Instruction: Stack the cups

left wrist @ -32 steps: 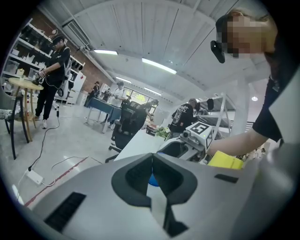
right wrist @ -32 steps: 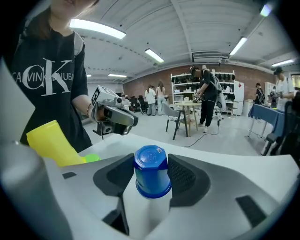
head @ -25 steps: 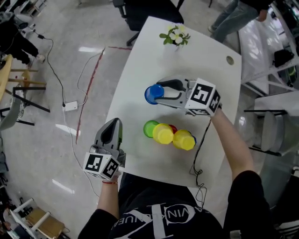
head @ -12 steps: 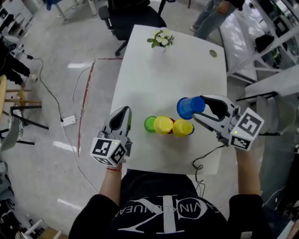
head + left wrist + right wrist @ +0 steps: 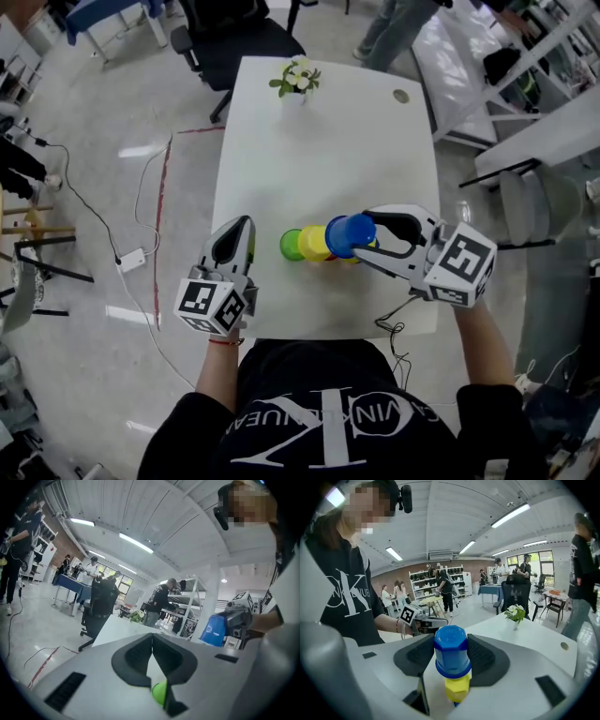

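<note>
My right gripper (image 5: 364, 238) is shut on an upside-down blue cup (image 5: 349, 234), held in the air over a row of cups on the white table (image 5: 319, 150). In that row a green cup (image 5: 292, 245) and a yellow cup (image 5: 314, 242) show; the cups further right are mostly hidden by the blue one. In the right gripper view the blue cup (image 5: 451, 657) sits between the pads, with a yellow cup (image 5: 457, 689) just below it. My left gripper (image 5: 238, 232) hovers at the table's near left edge, shut and holding nothing; its jaws meet in the left gripper view (image 5: 152, 637).
A small flower vase (image 5: 295, 77) stands at the table's far end, with a black chair (image 5: 225, 37) behind it. A round cable hole (image 5: 401, 96) is at the far right corner. A black cable (image 5: 392, 321) hangs off the near right edge. People stand beyond the table.
The right gripper has carried the blue cup from the far middle of the table up and back over the row of cups. The left gripper has risen slightly.
</note>
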Tool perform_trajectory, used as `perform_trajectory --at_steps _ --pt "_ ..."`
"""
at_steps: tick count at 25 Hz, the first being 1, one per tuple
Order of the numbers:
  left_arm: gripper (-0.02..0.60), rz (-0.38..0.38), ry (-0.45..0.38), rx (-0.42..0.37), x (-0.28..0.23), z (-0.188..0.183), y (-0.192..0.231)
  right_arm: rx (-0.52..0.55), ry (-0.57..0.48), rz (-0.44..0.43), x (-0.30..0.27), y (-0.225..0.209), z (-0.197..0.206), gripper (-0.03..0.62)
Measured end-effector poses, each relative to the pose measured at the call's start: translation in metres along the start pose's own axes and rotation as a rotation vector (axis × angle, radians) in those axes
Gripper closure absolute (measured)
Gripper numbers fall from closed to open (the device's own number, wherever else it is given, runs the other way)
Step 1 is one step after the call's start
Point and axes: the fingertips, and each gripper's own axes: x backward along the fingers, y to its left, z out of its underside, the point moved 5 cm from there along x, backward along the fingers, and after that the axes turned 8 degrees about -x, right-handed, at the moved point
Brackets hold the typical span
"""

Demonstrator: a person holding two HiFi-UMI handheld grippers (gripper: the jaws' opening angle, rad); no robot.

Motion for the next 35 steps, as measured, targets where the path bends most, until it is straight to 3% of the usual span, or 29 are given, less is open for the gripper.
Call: perform_trajectory --at_steps 16,25,30,35 --pt "0.577 -0.02 0.006 0.016 0.013 0.004 0.005 0.028 0.036 -0.024 -0.008 0.004 0.002 0.352" --pt "0.577 -0.001 0.007 0.012 0.012 0.002 0.003 -0.016 -0.009 -0.029 0.001 0.004 0.004 0.281" --pt "0.577 0.015 0.013 -0.008 0.019 0.001 0.003 -0.121 -0.137 0.102 0.025 0.0 0.015 0.287" --pt "0.577 0.05 0.029 -0.052 0.026 0.001 0.004 -0.244 -0.289 0.304 0.051 0.006 0.039 0.397"
